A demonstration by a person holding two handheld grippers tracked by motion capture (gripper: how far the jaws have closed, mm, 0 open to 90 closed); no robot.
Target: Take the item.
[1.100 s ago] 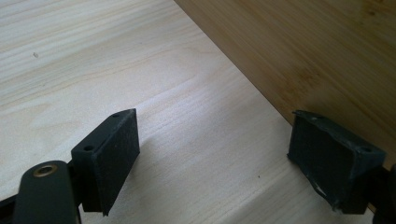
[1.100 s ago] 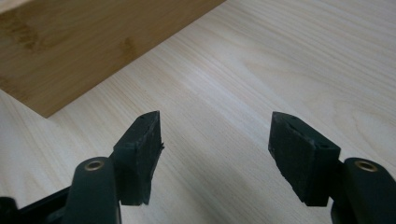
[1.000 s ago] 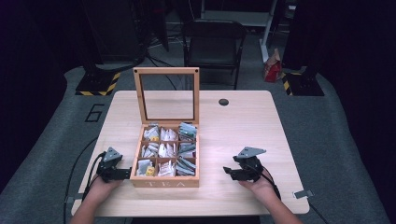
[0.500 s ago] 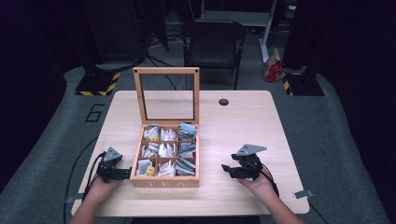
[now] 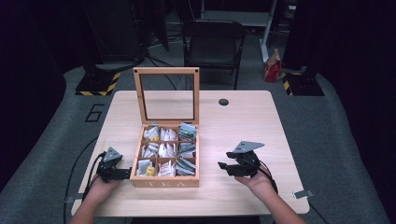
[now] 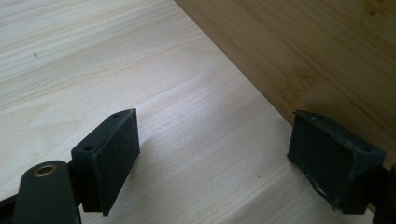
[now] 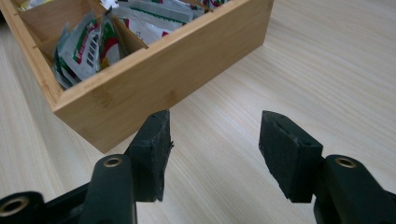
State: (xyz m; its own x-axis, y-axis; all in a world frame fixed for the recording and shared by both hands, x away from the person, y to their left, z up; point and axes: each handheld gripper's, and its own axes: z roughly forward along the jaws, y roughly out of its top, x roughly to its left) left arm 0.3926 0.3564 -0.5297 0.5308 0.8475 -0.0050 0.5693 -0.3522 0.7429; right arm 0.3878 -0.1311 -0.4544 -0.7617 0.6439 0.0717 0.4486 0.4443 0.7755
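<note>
A wooden tea box (image 5: 164, 179), lid standing upright, is sitting between the two grippers. The left gripper (image 5: 122, 173) is resting just beside its left wall, nearer than the other, its jaws gaping apart on nothing. The right gripper (image 5: 223, 165) is hovering near the box's right wall, which is lying ahead and left of its fingers (image 7: 152, 154); its jaws are likewise spread and empty. Compared with half a second earlier, the right gripper is edging closer to the box, while the left is staying put.

A folding chair (image 5: 212, 44) stands beyond the table's far edge; a red bag (image 5: 272, 70) sits on the floor, far right.
</note>
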